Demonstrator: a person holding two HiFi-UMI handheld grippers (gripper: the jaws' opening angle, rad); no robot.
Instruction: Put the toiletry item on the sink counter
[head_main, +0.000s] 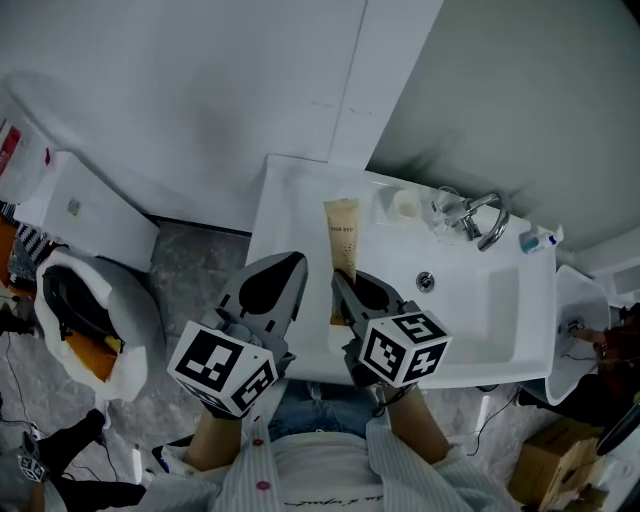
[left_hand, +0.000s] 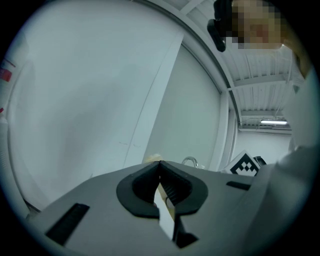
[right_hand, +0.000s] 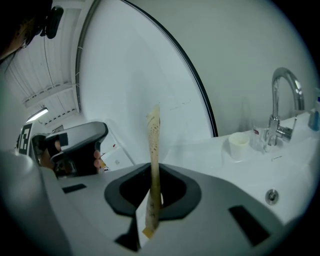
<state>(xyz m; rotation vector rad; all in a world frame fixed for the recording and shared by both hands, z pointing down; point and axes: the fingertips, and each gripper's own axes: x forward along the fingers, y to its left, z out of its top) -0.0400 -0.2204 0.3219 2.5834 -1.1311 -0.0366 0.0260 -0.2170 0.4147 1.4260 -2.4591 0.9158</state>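
Ahead of you, the white table (head_main: 290, 200) has bare room at 9 o'clock of the basin (head_main: 480, 310), which is likely why the item is held there. Your left gripper (left_hand: 161, 165) waits alongside with its jaws pressed together on nothing. Your right gripper (right_hand: 154, 175) has its jaws pinching the beige tube (right_hand: 154, 135) near its cap end, crimp pointing to 12 o'clock over that stretch; whether it touches, I cannot tell. Its dark print is too small to read.

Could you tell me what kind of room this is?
Most likely a bathroom: a white sink with a chrome faucet, what looks like a toilet beside it, and a cream toiletry tube held in the right gripper.
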